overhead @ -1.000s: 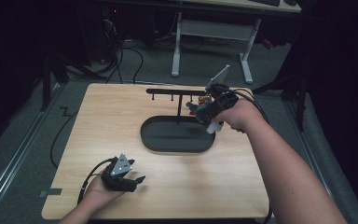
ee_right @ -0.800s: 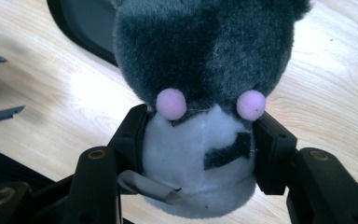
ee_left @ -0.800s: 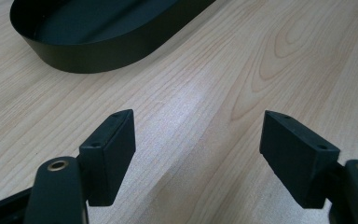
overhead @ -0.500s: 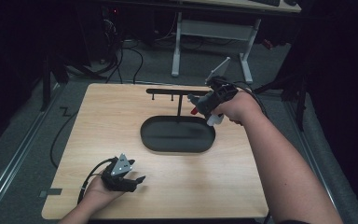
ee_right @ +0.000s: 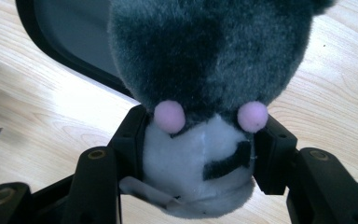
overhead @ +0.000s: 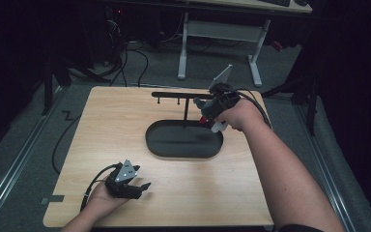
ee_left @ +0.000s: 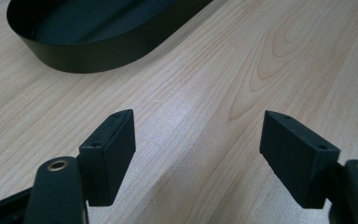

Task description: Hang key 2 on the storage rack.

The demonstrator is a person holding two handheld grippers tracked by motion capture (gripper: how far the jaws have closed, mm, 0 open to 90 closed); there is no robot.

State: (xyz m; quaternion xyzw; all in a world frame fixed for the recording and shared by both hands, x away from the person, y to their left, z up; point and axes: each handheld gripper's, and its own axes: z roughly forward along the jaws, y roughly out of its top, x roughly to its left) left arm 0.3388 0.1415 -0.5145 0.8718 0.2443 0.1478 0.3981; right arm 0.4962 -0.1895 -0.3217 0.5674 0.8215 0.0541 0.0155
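From above, the right tongs [overhead: 207, 112] hold a plush toy [overhead: 216, 124] over the black tray's [overhead: 183, 150] right end, below a hook rack [overhead: 188, 96]. The left tongs [ee_left: 198, 156] rest wide open and empty on the tabletop [ee_left: 242, 70]. Up close, the right jaws pinch the toy's white face firmly; keeping that squeeze steady should prevent slipping.

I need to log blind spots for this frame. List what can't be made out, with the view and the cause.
- Plush toy, right gripper view: top cut off by the frame edge, so its whole shape is unclear.
- Same toy, high view: hidden behind the right gripper and hand.
- Rack hooks, high view: too small to make out.
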